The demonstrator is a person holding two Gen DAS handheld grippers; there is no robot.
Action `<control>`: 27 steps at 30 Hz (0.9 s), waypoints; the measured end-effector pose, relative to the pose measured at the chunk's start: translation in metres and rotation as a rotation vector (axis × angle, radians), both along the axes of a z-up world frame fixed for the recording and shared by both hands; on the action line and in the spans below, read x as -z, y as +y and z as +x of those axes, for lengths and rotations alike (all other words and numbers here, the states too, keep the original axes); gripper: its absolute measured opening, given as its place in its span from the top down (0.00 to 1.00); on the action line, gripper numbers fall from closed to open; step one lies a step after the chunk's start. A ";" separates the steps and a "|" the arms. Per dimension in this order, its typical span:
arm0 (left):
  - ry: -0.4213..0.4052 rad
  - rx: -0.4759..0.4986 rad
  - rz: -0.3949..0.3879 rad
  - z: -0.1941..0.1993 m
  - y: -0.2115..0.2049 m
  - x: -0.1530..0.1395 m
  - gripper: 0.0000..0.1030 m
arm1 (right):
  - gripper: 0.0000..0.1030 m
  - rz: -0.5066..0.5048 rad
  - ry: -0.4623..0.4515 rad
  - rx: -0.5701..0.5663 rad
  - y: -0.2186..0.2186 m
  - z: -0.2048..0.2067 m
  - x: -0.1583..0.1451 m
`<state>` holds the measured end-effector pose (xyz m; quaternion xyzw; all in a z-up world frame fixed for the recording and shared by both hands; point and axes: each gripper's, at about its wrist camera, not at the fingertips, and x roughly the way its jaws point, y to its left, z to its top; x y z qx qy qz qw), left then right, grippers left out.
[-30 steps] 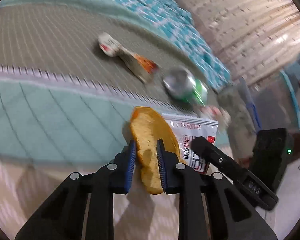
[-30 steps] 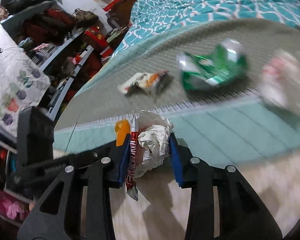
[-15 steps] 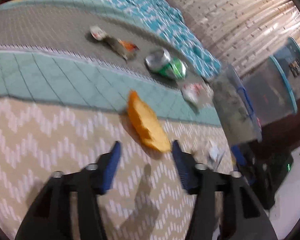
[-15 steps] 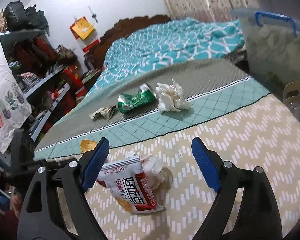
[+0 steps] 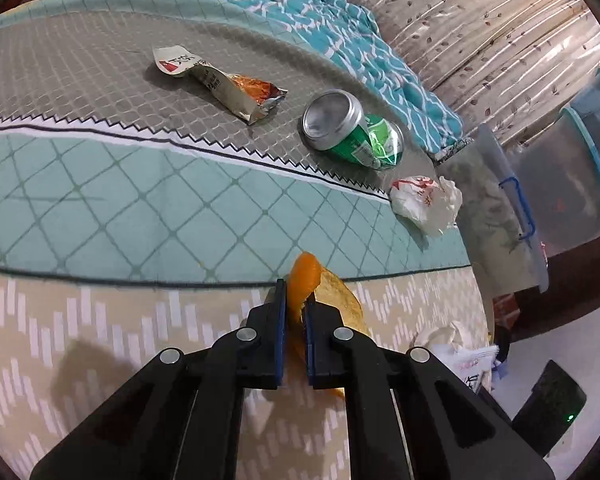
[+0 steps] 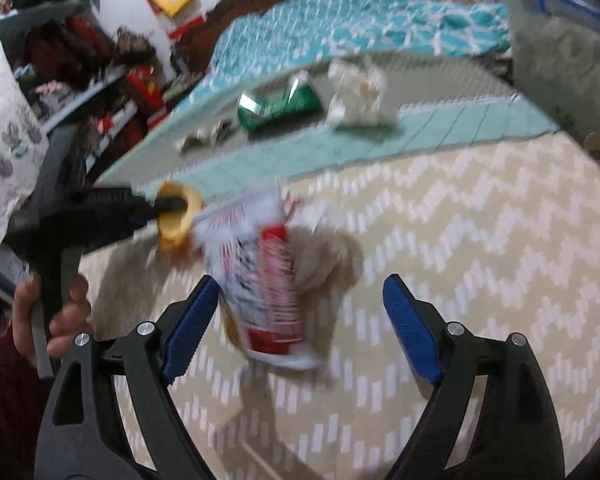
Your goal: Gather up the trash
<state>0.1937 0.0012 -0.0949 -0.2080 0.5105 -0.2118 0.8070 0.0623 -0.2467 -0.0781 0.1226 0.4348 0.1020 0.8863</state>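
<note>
Over the bedspread [image 5: 100, 200], left tongs [image 5: 295, 312] pinch orange peel [image 5: 300, 280]; right tongs [image 6: 300, 312] closing, angled down.

Little can be read. The twisted snack wrapper [image 5: 216, 82] at eleven o'clock on the bed carries dark lettering on its white end, too distorted to make out. The crumpled white paper [image 5: 426, 204] at three o'clock bears red marks, illegible. The red-and-white packet [image 6: 268, 280] is blurred.
</note>
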 end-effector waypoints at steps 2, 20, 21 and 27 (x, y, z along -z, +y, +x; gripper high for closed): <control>-0.017 0.008 -0.004 -0.010 0.003 -0.005 0.94 | 0.58 -0.013 0.008 -0.038 0.006 -0.006 0.002; 0.003 0.144 -0.099 -0.108 0.006 -0.019 0.94 | 0.72 0.071 -0.001 -0.117 0.026 -0.059 -0.002; 0.006 0.141 -0.093 -0.110 0.006 -0.019 0.94 | 0.72 0.078 0.011 -0.107 0.024 -0.058 0.001; 0.028 0.116 -0.064 -0.113 0.007 -0.012 0.94 | 0.72 0.107 0.019 -0.100 0.023 -0.058 0.003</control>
